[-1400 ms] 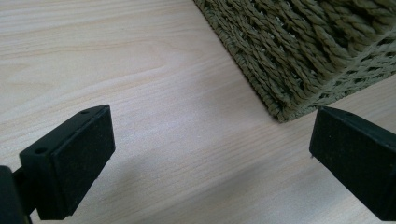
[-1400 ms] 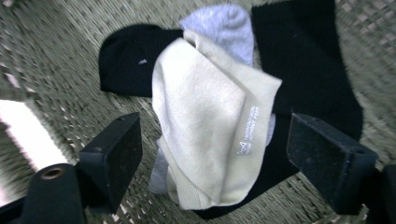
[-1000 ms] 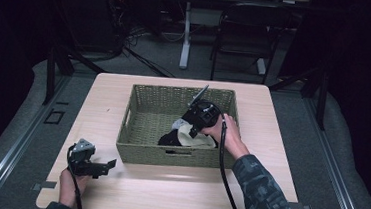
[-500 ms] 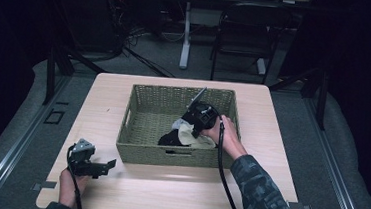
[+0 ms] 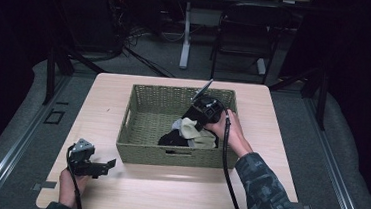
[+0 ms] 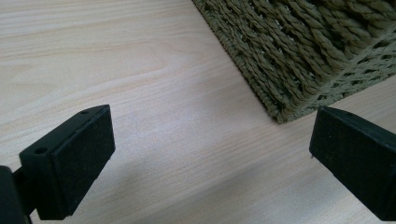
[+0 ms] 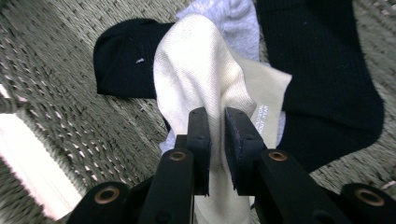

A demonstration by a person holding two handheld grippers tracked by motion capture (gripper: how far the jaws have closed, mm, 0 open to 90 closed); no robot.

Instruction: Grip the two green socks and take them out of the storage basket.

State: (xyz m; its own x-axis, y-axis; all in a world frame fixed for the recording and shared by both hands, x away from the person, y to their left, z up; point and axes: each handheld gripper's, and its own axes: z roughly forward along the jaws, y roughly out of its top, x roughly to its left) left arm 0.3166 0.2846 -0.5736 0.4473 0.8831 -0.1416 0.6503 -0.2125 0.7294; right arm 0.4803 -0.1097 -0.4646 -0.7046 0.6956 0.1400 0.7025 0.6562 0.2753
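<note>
Two grippers: right gripper jaws pinch cream sock in basket; lift straight up, clearing dark socks; left gripper jaws open at 7 o'clock.

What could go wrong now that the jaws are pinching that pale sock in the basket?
The right gripper pinches only a fold of the cream sock, so it might slip free when lifted. The sock lies against the black socks and a grey one, so a neighbour could be dragged up with it. The woven basket may shift if the fabric snags on its weave; the left gripper is open beside it, not holding it.
</note>
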